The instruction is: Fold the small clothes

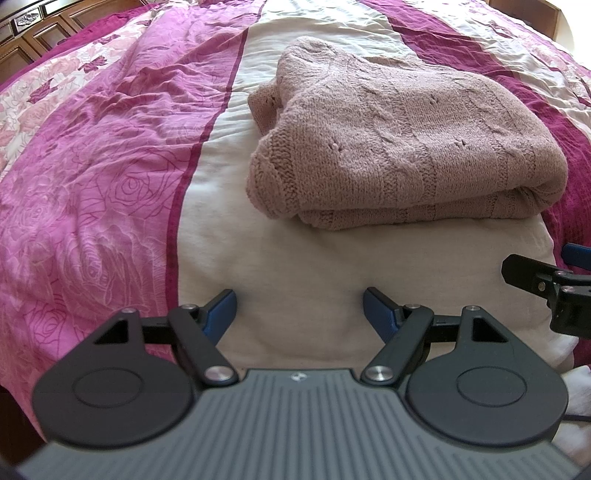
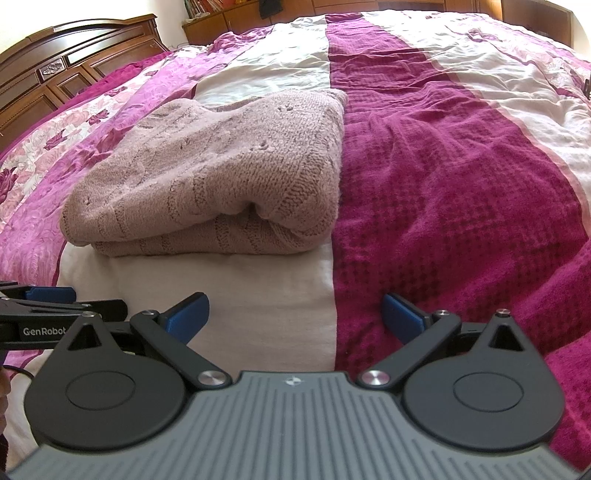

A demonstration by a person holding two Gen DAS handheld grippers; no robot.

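Observation:
A dusty-pink knitted sweater (image 1: 399,133) lies folded in a thick rectangle on the cream stripe of the bed; the right wrist view shows the sweater (image 2: 221,177) with its rolled fold edge facing me. My left gripper (image 1: 299,306) is open, hovering over the cream stripe short of the sweater's near edge, with nothing between its blue pads. My right gripper (image 2: 295,314) is also open and empty, held over the boundary of the cream and magenta stripes, apart from the sweater. Each gripper appears at the side edge of the other's view.
The bedspread (image 1: 110,166) has pink rose-print, cream and dark magenta (image 2: 461,184) stripes and is wrinkled. A carved wooden headboard (image 2: 74,55) stands at the far left. Shelves with books (image 2: 221,7) sit beyond the bed.

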